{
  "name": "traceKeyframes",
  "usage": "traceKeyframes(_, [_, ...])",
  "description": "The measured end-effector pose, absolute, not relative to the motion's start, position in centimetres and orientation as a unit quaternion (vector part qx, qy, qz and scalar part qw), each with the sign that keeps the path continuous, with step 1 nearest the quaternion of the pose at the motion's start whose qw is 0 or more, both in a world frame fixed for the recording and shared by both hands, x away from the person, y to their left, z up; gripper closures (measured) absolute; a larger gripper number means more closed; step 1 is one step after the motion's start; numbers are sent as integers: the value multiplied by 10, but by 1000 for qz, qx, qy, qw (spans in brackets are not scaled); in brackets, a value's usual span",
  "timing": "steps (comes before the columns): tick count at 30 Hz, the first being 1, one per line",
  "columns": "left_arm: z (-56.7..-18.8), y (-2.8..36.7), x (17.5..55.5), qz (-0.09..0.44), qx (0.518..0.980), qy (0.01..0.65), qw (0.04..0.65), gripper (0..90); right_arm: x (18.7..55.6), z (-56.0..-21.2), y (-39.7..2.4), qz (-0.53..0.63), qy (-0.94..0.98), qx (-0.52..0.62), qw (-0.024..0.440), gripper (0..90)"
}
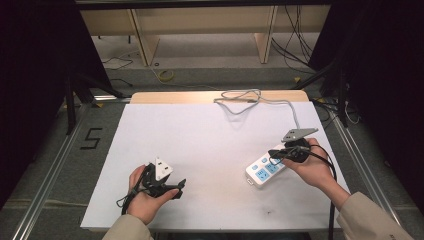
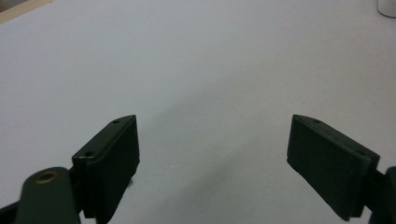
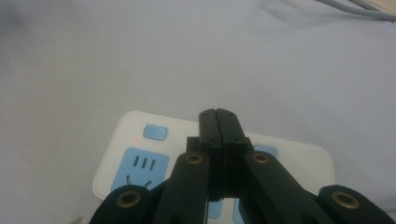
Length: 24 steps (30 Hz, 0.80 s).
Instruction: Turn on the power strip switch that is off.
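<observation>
A white power strip (image 1: 261, 173) with blue sockets lies on the right of the white table (image 1: 200, 135). In the right gripper view the power strip (image 3: 140, 161) shows a blue button (image 3: 155, 132) with a small red light beside it. My right gripper (image 1: 273, 152) hovers over the strip's far end, jaws shut with nothing between them; the right gripper (image 3: 218, 115) has its tips above the strip's top face, and I cannot tell whether they touch it. My left gripper (image 1: 178, 189) rests at the near left, and the left gripper (image 2: 215, 123) stands open over bare table.
The strip's grey cable (image 1: 250, 96) runs back and loops at the table's far edge; the cable (image 3: 359, 8) crosses a top corner. A white corner (image 2: 387, 7) peeks in at the upper right. Dark stands flank the table.
</observation>
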State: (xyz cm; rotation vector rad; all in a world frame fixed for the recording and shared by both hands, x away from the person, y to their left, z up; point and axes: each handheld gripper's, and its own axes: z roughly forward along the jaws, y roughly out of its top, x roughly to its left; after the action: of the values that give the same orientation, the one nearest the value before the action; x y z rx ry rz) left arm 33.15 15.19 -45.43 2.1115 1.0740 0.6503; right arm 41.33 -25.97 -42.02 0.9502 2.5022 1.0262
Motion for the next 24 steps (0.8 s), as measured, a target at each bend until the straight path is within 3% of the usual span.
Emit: traceKeyframes(24, [-455,151,332,247,810,411,337,165,428,-430,-249,327,877,333,115,900])
